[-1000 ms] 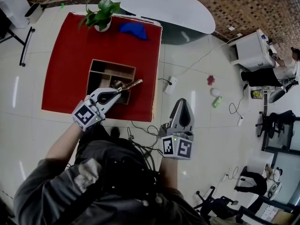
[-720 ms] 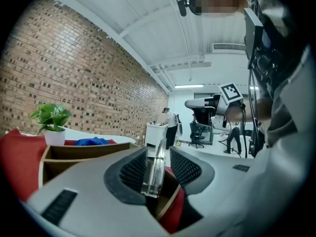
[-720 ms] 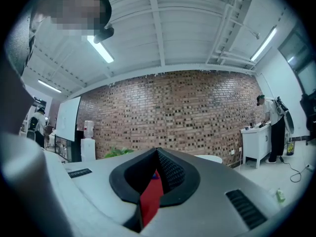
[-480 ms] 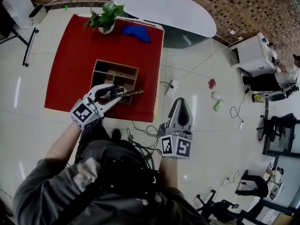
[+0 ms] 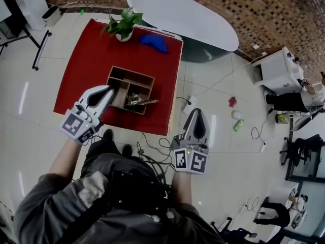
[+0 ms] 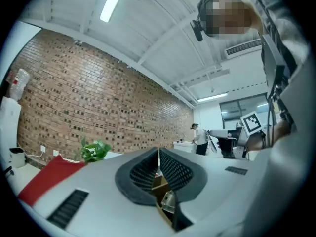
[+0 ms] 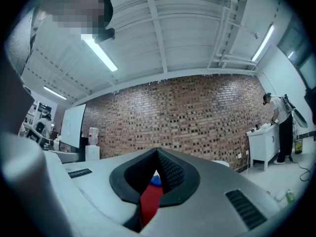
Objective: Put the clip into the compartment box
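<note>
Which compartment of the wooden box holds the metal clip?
The near-right compartment, on the side closest to the person. The clip lies in it, one end poking out over the edge; the other compartments show no clip.

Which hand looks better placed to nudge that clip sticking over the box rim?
Probably the left. The left claw sits at the compartment box, near the clip, jaws closing on nothing. The right claw hangs over the floor, off the red mat.
</note>
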`<state>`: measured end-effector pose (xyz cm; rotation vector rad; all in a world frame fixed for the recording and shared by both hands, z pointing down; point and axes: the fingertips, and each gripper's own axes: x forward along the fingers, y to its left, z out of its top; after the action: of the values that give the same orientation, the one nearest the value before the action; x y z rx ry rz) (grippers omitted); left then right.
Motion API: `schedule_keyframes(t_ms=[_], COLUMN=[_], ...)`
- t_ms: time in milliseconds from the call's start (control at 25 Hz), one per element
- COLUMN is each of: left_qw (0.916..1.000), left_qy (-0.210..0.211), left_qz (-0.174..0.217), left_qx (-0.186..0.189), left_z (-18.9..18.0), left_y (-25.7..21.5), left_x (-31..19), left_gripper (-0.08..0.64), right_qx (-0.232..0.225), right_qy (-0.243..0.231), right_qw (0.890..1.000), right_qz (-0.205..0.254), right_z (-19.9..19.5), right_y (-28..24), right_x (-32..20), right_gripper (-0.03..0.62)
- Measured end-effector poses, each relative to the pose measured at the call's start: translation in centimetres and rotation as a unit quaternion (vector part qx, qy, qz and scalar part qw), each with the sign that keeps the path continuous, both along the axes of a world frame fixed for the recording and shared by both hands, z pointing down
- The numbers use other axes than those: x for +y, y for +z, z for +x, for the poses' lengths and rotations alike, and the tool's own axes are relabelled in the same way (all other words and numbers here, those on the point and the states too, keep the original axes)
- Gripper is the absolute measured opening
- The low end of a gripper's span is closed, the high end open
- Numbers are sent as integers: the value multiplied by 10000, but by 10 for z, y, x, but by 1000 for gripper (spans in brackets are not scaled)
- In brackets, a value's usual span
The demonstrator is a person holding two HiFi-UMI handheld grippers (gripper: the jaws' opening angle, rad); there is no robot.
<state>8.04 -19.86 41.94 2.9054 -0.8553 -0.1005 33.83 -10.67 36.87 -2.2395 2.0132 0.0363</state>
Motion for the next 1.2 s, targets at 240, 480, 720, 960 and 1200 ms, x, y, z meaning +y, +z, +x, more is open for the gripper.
schedule_keyframes(t_ms=[240, 480, 720, 960, 1200], left_qw=[9972, 9933, 9888, 9860, 9833], left_qy=[-726, -1127, -1448, -1608, -1731], left_qz=[92, 144, 42, -1, -99], left_qx=[132, 223, 351, 445, 549], left_z=[-35, -55, -76, -98, -121], left_y=[-31, -51, -69, -71, -82], left_x=[-2, 16, 31, 32, 12], left_gripper=[43, 43, 43, 43, 43], right_qx=[40, 114, 265, 379, 395], right_qy=[-381, -850, -1184, -1250, -1228], right_qw=[9993, 9963, 9925, 9911, 9914], right_qz=[-26, -74, -138, -264, -221], right_z=[-11, -34, -51, -68, -86], right_y=[-1, -3, -9, -8, -28], right_x=[-4, -5, -7, -6, -20], right_gripper=[12, 12, 12, 11, 11])
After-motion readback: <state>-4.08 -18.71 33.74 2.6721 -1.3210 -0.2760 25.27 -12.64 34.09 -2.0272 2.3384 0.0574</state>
